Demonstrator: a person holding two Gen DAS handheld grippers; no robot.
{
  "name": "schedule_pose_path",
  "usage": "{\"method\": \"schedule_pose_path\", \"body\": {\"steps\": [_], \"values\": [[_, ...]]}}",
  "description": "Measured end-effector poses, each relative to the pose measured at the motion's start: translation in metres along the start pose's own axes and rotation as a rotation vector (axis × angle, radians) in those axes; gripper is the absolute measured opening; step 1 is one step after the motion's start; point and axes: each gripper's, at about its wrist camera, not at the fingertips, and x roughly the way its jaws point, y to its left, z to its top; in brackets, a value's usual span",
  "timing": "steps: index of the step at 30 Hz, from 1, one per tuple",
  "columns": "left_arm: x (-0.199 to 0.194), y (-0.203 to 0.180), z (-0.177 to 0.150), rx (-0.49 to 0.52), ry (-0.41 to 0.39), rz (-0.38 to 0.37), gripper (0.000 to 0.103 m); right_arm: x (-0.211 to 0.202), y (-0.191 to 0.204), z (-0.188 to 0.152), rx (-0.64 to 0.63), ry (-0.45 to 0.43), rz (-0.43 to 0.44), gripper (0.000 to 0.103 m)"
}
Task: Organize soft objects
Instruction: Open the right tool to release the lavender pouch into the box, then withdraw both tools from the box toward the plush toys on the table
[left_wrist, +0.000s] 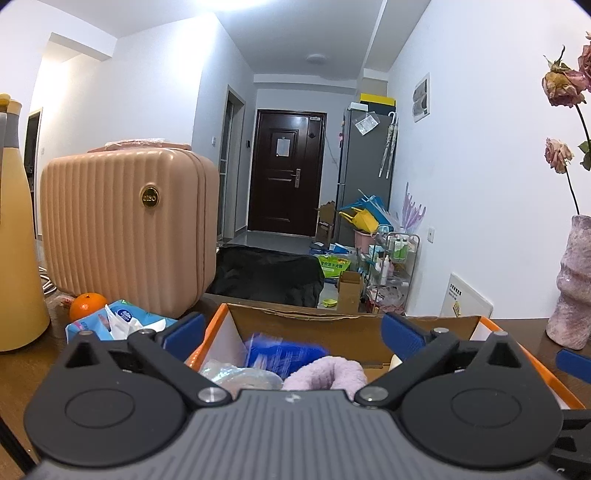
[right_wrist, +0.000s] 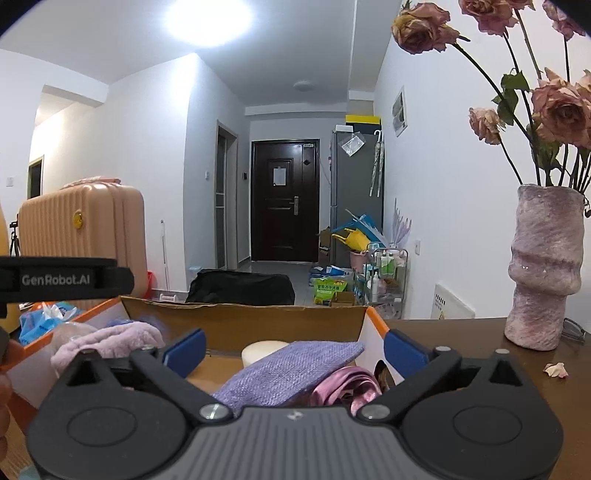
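Right wrist view alone: purple knit cloth (right_wrist: 291, 369) in the cardboard box (right_wrist: 243, 325); both grippers' jaws wide apart, empty.

Left gripper (left_wrist: 291, 332) level, jaws spread wide; right gripper (right_wrist: 293, 349) likewise, jaws empty.

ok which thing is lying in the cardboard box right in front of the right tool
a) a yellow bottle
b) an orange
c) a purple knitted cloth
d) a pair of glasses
c: in the right wrist view the purple knitted cloth lies inside the cardboard box, between the open fingers of the right tool.
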Motion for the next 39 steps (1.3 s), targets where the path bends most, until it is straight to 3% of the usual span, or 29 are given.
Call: {"method": "schedule_pose_path", "body": {"steps": [11,39], "values": [[-0.005,0.007,0.001,-0.013,-0.011,0.013,0.103,-0.007,-0.002,-0.002,0.012,-0.010,-0.012,0.103],[-0.065,0.046,-0.017,0.017,-0.034,0.063,0.103,-0.074,-0.013,-0.017,0.029,-0.019,-0.055,0.103]]}}
